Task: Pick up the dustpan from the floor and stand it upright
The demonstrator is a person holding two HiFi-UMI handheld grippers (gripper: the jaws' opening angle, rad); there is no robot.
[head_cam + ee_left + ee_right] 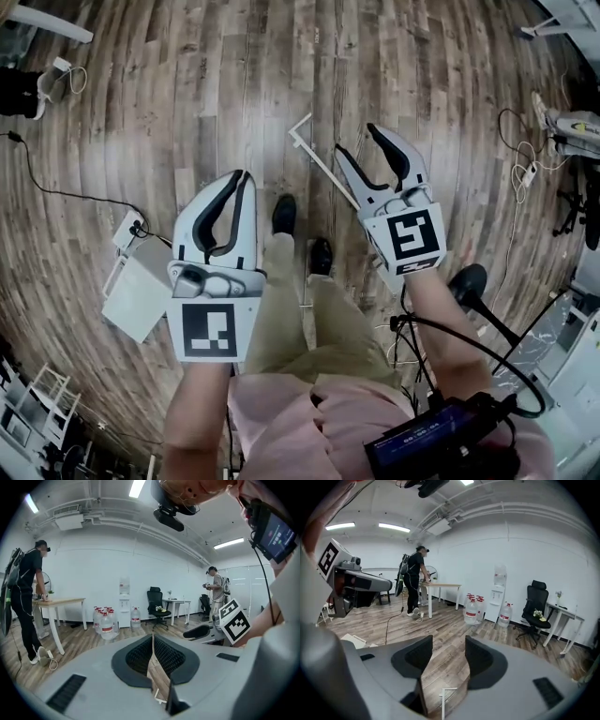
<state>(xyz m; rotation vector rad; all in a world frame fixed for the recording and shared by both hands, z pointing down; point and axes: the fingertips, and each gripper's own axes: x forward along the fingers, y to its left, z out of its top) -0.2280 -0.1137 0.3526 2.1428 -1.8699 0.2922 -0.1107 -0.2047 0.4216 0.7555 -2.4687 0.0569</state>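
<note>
Two grippers hang above the wood floor (187, 94). The right gripper (356, 141) (448, 644) is released and empty. The thin white dustpan handle (319, 161) (443, 699) lies on the floor below its gap, untouched. The left gripper (244, 176) (153, 637) is clenched on nothing, off to the side.

A brown wood-plank floor (187, 94) fills the head view, with a thin black cable (56, 192) trailing across it to a white power strip (127, 230). In the left gripper view, clear plastic water bottles with red labels (105, 619) stand clustered on the floor just beside a white water dispenser (124, 602) against the white wall. A black wheeled office chair (156, 605) sits near a white desk (178, 603). A person in black clothes (23, 597) leans on a wooden-topped table with white legs (61, 603).
</note>
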